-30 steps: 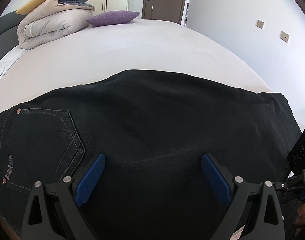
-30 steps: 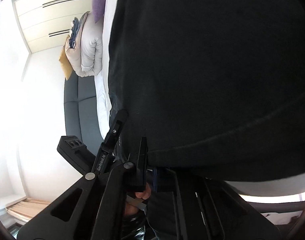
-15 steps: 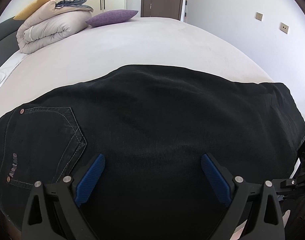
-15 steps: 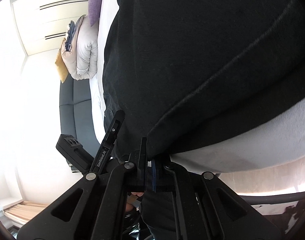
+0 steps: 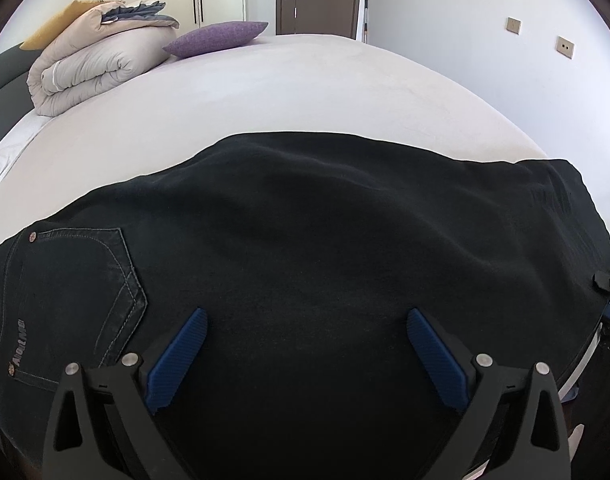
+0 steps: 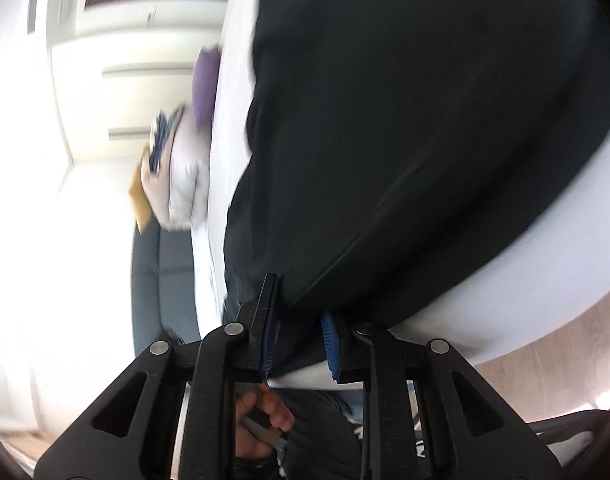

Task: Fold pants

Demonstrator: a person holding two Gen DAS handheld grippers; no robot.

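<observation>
left gripper [image 5: 303, 354]: black frame | blue ribbed fingers [image 5: 177, 356] | silver screws [image 5: 129, 359]

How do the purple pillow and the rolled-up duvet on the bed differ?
The purple pillow is small, flat and one plain colour; the beige duvet is far bulkier, folded into thick rolls, with grey fabric tucked on top. The pillow lies nearer the door, the duvet nearer the headboard. Both rest on the white bed, away from the black pants.

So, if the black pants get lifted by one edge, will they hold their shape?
Probably not. The black pants drape in soft ripples over the bed, so they look floppy. The denim seams and pocket suggest some weight, so a lifted edge would likely sag and drag.
</observation>
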